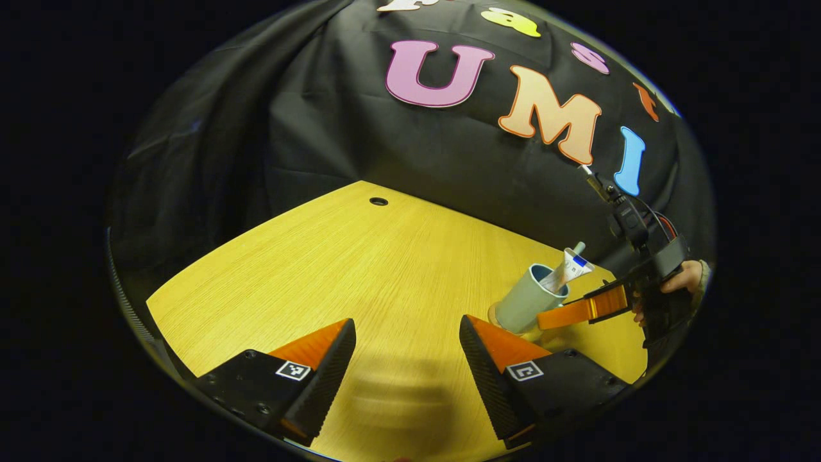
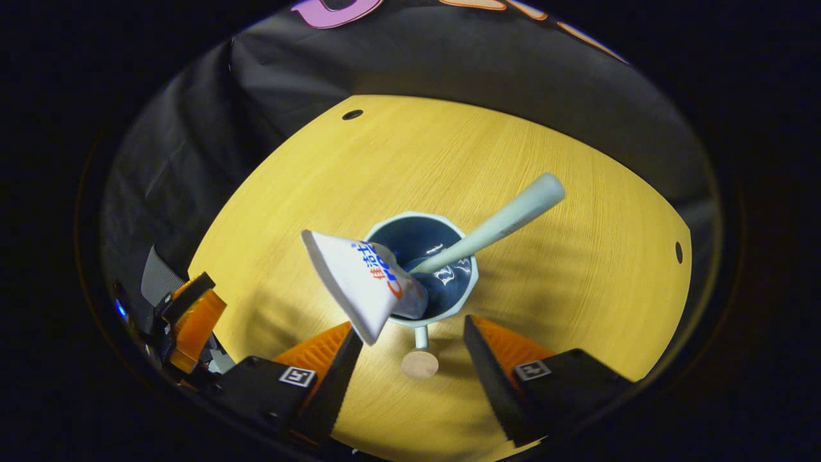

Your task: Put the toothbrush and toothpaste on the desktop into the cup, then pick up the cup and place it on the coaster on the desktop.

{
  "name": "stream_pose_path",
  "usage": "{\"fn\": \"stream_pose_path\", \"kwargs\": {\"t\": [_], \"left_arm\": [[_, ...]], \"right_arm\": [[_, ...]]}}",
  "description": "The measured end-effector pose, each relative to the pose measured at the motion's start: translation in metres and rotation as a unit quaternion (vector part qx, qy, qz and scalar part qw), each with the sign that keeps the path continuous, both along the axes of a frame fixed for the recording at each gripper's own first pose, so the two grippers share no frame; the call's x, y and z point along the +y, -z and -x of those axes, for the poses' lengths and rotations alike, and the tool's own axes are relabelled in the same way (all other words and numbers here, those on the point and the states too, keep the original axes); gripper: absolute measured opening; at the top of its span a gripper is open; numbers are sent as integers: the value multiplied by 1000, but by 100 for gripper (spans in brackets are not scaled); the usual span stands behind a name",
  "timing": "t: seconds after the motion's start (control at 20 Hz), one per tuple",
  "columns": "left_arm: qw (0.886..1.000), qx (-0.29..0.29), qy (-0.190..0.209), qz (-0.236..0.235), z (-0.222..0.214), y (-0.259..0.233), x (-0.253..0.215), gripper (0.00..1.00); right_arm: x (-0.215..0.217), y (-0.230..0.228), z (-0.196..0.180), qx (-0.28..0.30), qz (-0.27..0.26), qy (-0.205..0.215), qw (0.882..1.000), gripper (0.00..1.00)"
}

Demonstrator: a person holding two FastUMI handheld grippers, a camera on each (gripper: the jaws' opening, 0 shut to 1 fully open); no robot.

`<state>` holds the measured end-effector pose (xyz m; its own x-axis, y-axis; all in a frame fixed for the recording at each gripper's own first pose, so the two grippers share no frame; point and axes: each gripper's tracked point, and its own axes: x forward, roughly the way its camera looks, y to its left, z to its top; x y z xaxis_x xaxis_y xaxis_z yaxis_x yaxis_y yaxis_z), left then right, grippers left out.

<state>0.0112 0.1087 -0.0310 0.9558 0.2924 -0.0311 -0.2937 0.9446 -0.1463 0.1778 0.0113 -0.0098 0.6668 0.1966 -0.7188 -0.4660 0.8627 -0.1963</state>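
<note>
- Desk (image 1: 359, 269): pale wood grain, bare over most of its top; a small round hole (image 1: 378, 201) is seen near the far edge, black cloth behind as the booth wall.
- Cup (image 2: 420, 269): judged loaded, both items already inside. In the left gripper view it is seen resting on the coaster (image 1: 495, 316), so the placing looks done or nearly so.
- Toothpaste (image 2: 359, 285): stood in the cup, flat crimped end up, leaning over the rim.
- Toothbrush (image 2: 494, 226): handle slanted out of the cup.
- Right gripper (image 2: 410, 359): spread wide above the cup, touching nothing; release judged complete, only withdrawal left.
- Left gripper (image 1: 407, 359): spread, nothing held, low over bare desk.
</note>
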Motion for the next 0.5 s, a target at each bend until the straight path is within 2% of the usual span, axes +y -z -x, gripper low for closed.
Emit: {"fn": "stream_pose_path", "kwargs": {"t": [0.1, 0.3, 0.35, 0.45, 0.5], "left_arm": [[1000, -1, 5, -7, -1, -3, -4, 94], [1000, 2, 24, -17, -8, -8, -20, 94], [999, 5, 32, -18, -10, -6, -24, 94], [999, 12, 45, -19, -13, -4, -33, 94], [998, 15, 51, -19, -15, -3, -38, 94]], "right_arm": [[-3, -9, 5, -12, -22, 1, 1000, 100], [-29, -25, 18, -63, -55, 18, 996, 100], [-35, -31, 24, -75, -68, 21, 995, 96], [-48, -38, 38, -95, -94, 31, 991, 100], [-55, -37, 43, -106, -106, 36, 988, 96]]}}
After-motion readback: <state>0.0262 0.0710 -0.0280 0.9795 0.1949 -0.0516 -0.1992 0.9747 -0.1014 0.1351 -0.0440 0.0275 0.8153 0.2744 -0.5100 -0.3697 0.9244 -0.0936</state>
